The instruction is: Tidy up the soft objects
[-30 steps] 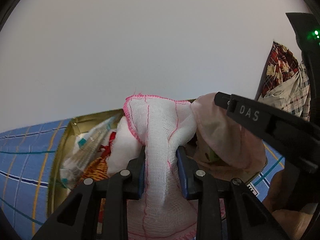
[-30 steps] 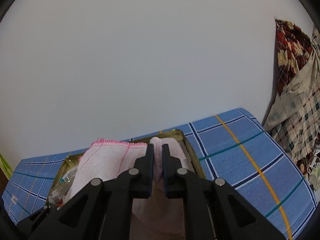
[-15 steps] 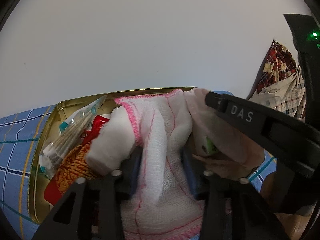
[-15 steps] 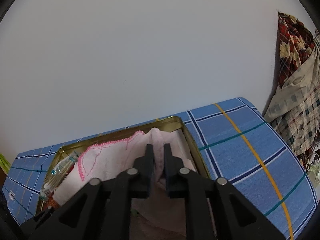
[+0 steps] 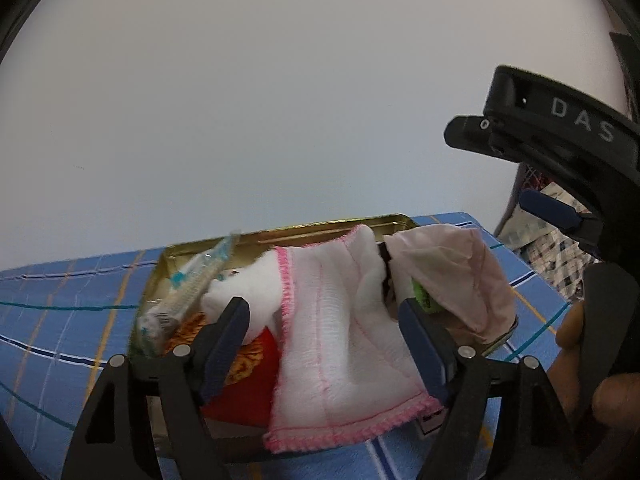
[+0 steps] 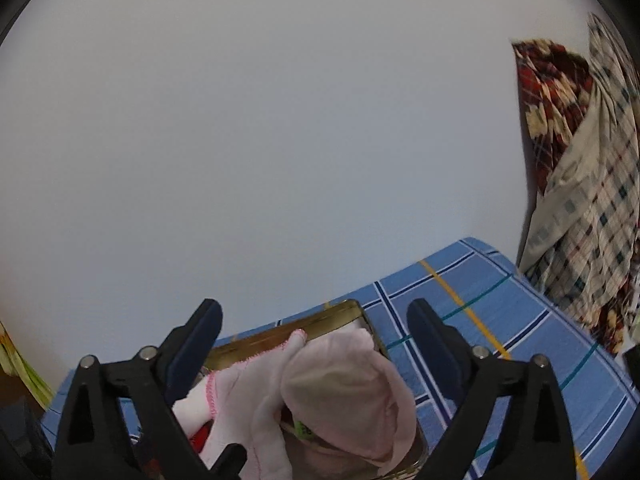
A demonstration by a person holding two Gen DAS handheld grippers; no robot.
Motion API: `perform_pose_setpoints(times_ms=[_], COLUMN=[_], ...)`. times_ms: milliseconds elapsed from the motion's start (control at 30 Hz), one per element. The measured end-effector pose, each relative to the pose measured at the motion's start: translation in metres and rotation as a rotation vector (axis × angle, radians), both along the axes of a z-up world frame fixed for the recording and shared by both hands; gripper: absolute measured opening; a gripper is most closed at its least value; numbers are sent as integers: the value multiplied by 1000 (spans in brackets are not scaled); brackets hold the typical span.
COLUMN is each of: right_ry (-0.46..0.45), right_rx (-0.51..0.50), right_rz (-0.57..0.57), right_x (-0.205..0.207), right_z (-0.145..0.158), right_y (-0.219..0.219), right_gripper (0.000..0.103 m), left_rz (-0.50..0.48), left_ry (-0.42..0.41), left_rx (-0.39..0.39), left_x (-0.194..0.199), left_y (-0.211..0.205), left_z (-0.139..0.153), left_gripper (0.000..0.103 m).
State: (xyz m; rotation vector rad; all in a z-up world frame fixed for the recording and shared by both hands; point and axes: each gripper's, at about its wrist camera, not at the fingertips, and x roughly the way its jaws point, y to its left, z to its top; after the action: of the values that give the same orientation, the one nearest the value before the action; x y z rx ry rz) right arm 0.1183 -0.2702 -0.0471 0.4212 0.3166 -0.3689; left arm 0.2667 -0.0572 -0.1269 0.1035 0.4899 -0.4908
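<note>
1. Left claw [image 5: 324,336]: spread. Its jaws have just been opening, and the white cloth with pink stitched edging [image 5: 344,344] lies between them without either pad pressing on it. Released, in my judgement.

2. Right claw [image 6: 314,344]: spread wide, jaws likewise just opened. The pale pink cloth [image 6: 352,396] sits below and between the fingers; no pad contact is visible.

3. White cloth: draped over the contents of the gold metal tin [image 5: 320,226], with its near hem hanging over the tin's front edge. It is not fully inside.

4. Pale pink cloth: bunched at the right end of the tin, touching the white cloth. Its lower fold spills toward or over the right rim. A small green item [image 5: 424,300] shows beneath it; I cannot tell what it is.

5. Other contents of the tin: a clear plastic packet with teal print [image 5: 188,284] at the left end, and a red and orange patterned item [image 5: 248,372] under the white cloth.

6. Surroundings: the tin rests on a blue plaid cover [image 6: 500,320]; whether this is a bed or a counter cannot be determined. Patterned fabrics [image 6: 580,184] hang at the right, well apart from the tin.

7. Progress, as judged: both cloths are delivered to the tin, so placing appears done. Remaining: tucking in the overhanging hems so that nothing crosses the rim. No lid is in view.
</note>
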Motion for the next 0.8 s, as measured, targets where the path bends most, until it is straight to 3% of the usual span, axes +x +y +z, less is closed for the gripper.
perform_pose_setpoints(times_ms=[167, 267, 433, 800], right_ry=[-1, -19, -72, -75], right_rx=[-1, -30, -83, -220], right_rz=[-21, -49, -121, -202], right_x=[5, 0, -19, -56], right_z=[-7, -9, -13, -21], right_y=[1, 6, 17, 46], right_gripper=[96, 98, 103, 103], left_rz=[70, 120, 143, 159], left_ry=[-64, -89, -109, -150], left_rx=[20, 15, 20, 8], left_x=[-7, -9, -12, -33], left_y=[17, 30, 41, 67], left_z=[4, 3, 1, 1], left_gripper=[80, 88, 88, 88])
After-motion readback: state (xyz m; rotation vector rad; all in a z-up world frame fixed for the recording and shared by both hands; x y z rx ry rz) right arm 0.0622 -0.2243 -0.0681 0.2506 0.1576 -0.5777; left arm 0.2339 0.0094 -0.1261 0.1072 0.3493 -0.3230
